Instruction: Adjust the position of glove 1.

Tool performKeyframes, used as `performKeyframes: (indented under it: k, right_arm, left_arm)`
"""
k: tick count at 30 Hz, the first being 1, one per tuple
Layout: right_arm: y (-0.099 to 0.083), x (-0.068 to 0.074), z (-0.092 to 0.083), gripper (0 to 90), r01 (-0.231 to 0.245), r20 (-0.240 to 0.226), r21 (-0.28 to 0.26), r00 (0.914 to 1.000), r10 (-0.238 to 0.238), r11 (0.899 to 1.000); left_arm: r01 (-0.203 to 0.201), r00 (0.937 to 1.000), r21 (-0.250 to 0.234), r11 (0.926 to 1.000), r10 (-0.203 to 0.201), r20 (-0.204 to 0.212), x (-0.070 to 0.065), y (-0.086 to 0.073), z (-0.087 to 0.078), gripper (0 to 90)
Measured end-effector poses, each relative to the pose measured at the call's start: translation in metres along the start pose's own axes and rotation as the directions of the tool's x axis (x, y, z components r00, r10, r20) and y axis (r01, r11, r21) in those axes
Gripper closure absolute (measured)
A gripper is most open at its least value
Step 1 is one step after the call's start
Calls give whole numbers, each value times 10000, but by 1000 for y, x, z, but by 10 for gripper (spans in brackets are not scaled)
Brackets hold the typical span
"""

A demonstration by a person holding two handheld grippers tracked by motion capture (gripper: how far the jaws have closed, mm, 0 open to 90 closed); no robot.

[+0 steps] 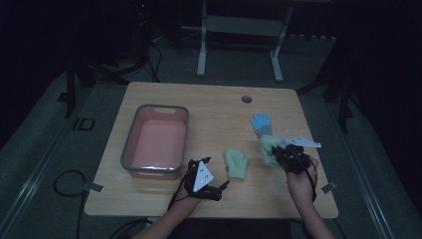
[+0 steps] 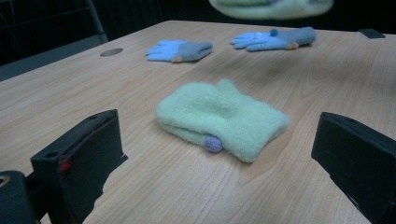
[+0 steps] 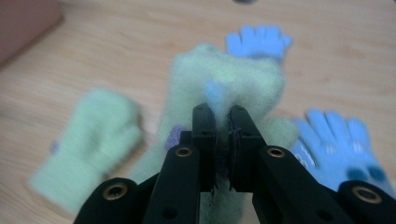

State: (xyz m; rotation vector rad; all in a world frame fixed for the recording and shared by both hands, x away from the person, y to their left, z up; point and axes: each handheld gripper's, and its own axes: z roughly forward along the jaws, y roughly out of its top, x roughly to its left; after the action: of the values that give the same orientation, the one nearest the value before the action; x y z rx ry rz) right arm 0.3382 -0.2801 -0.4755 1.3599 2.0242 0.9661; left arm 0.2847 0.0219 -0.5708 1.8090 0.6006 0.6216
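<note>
Green mitten (image 3: 224, 79) hangs pinched in the right gripper (image 3: 223, 116), whose jaws have closed almost fully on the fleece near its cuff, so it dangles above the table (image 1: 214, 104) at about four o'clock from the table's middle. In the high view the same mitten (image 1: 268, 147) sits just ahead of the right hand (image 1: 298, 172). Its partner, a second green mitten (image 2: 219, 119), lies flat near the table's middle, just in front of the left gripper (image 2: 219, 154), whose jaws stand wide apart with nothing between them. Two blue gloves (image 3: 259, 42) lie on the table under and beyond the lifted mitten, at about two o'clock. A pink bin (image 1: 157, 139) sits at nine o'clock, well apart from the gloves. The step in hand looks like carrying the lifted mitten toward that bin or toward its partner. To do it well, keep the pinch firm, since soft fleece can slip, lift high enough that the hanging end clears the blue gloves and does not drag them, and move smoothly so the mitten does not swing.
</note>
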Motion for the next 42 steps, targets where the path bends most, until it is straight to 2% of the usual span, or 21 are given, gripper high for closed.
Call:
performKeyframes:
  k: [5,10,13,16,21,24,26,31,33,38,42]
  right_arm:
    - [17,18,-3,833,-63,-248,-267,9997,56,9996]
    - [24,37,0,833,-282,-521,-321,9983,265,9991]
    - [24,49,5,833,-230,-668,-295,9975,210,9993]
    - [22,60,12,833,-365,-905,-199,9953,346,9991]
    - [12,78,24,833,-365,-1209,135,9919,379,9992]
    - [4,83,30,833,-508,-1277,316,9903,545,9982]
    - [-1,87,35,832,-400,-1255,473,9910,456,9981]
    - [-11,91,46,831,-490,-1246,759,9905,583,9959]
    - [-14,92,51,830,-410,-1207,876,9914,514,9953]
    - [-24,92,61,814,-471,-1254,1163,9902,617,9921]
    - [-27,93,65,795,-393,-1220,1164,9911,535,9924]
  left_arm:
    - [-55,10000,-25,10000,55,-11,0,0,0,22]
    - [-46,10000,-19,10000,46,3,0,0,0,22]
    - [-54,10000,-14,10000,54,10,0,0,0,22]
    - [-77,10000,-20,10000,77,1,-1,0,0,22]
    - [-111,9999,-9,9999,111,0,-1,0,0,22]
    - [-117,9999,14,9999,117,1,-1,0,0,22]
    - [-148,9999,16,9999,148,2,-1,0,0,22]
    - [-204,9997,34,9998,204,116,-1,0,0,21]
    - [-184,9996,-37,9998,185,196,-2,0,0,22]
    - [-110,9999,40,9999,110,-15,-3,1,1,21]
    - [75,10000,85,9999,-75,35,-2,1,2,21]
